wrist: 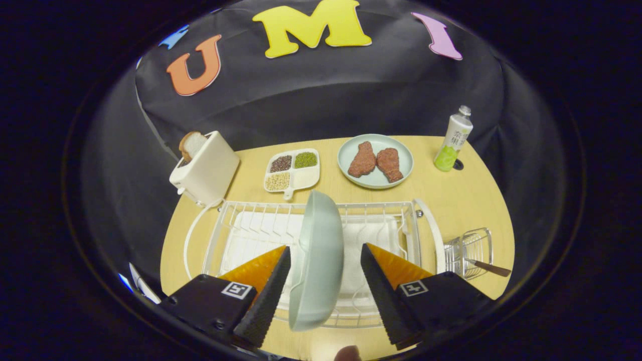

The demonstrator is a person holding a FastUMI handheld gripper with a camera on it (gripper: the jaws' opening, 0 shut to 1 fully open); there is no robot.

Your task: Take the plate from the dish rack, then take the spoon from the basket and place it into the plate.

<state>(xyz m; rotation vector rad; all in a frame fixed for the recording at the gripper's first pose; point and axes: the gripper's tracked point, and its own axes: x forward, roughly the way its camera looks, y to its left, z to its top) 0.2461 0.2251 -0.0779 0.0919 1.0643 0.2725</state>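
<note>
A pale green plate (318, 260) stands on edge in the white wire dish rack (251, 220), right between my two fingers. My gripper (325, 281) is open: the left finger (268, 296) nearly touches the plate's rim, while the right finger (383, 296) stands off with a gap. The spoon (489, 267) rests in a small wire basket (469, 250) hung on the rack's right end, its dark handle sticking out to the right.
Beyond the rack on the wooden table (451, 195) stand a white toaster (205, 168) with bread, a divided tray of beans (292, 170), a green plate with two meat pieces (375, 160) and a green bottle (453, 140).
</note>
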